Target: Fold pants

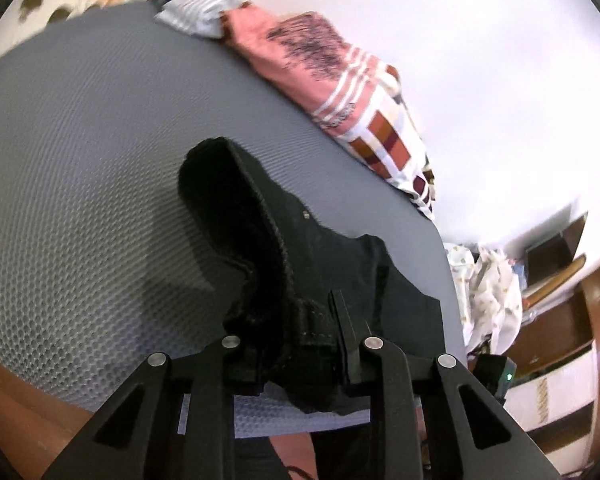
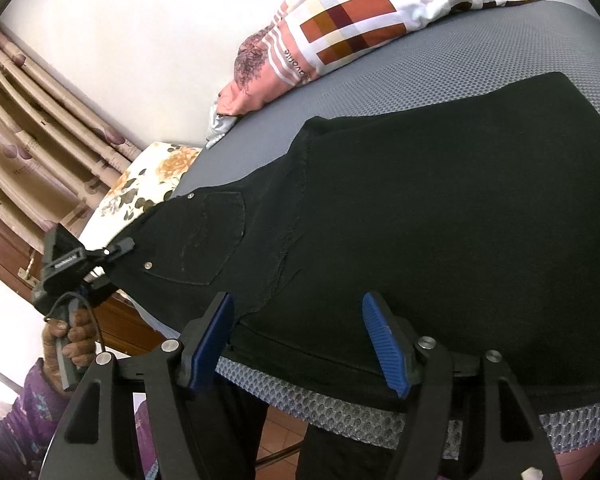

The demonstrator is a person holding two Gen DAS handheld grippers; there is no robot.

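Black pants (image 2: 420,200) lie spread over a grey mesh mattress (image 2: 440,64), with a back pocket (image 2: 204,240) toward the left. My left gripper (image 1: 300,352) is shut on the waistband and holds that corner of the pants (image 1: 276,240) up off the mattress (image 1: 80,160). The right wrist view shows this left gripper (image 2: 116,252) pinching the waist corner, with a person's hand (image 2: 72,332) on its handle. My right gripper (image 2: 300,344) stands open at the near edge of the pants. Its blue pads (image 2: 384,344) are wide apart over the cloth and do not press on it.
A pink printed garment (image 1: 300,52) and a checked pillow (image 2: 360,20) lie along the mattress's far edge by the white wall. A floral pillow (image 2: 140,184) and curtains (image 2: 40,140) are at the left. Crumpled pale cloth (image 1: 488,292) and wooden furniture (image 1: 560,280) stand beyond the mattress corner.
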